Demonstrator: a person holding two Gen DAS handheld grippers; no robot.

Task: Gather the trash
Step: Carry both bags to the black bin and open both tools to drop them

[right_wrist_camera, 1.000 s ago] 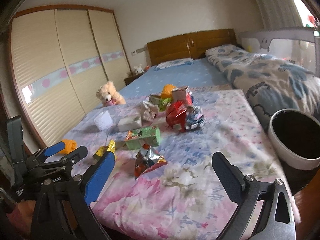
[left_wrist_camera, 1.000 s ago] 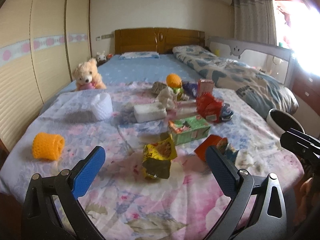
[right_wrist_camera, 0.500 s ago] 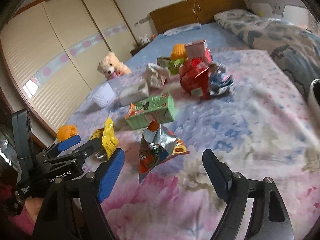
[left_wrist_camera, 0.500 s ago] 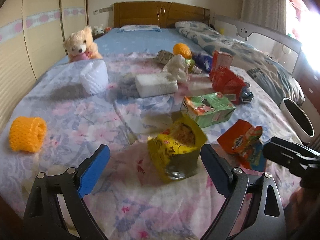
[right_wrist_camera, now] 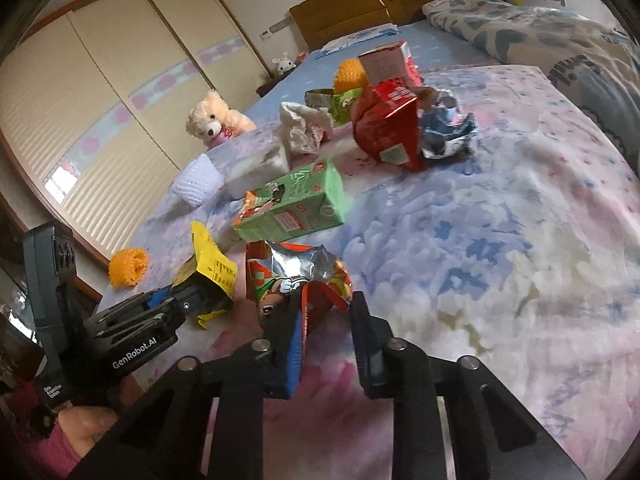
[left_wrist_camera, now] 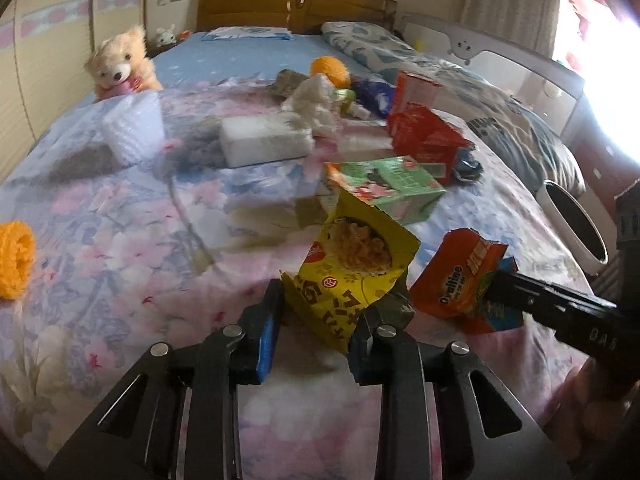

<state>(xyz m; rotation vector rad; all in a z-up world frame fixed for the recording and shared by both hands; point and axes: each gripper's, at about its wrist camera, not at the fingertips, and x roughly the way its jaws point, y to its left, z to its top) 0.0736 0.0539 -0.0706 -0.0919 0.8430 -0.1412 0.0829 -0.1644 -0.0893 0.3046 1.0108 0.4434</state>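
- Bedroom around us; a floral bedsheet (left_wrist_camera: pixel 120 240) covers the near bed, litter scattered on it.
- Our left gripper (left_wrist_camera: pixel 316 312), jaws just closing, pinches a yellow snack wrapper (left_wrist_camera: pixel 352 264) on the near sheet.
- Right of it, our right gripper (right_wrist_camera: pixel 324 316), jaws just closed, clamps an orange Ovaltine wrapper (right_wrist_camera: pixel 296 276).
- Far right, beside the bed, stands a white bin (left_wrist_camera: pixel 572 228).

Your left hand-held gripper (left_wrist_camera: pixel 316 316) hides the yellow snack wrapper's (left_wrist_camera: pixel 356 264) lower edge. The orange mesh roll (left_wrist_camera: pixel 14 258) is cut by the left edge. The white bin (left_wrist_camera: pixel 576 228) is half hidden behind the bed (left_wrist_camera: pixel 120 240).
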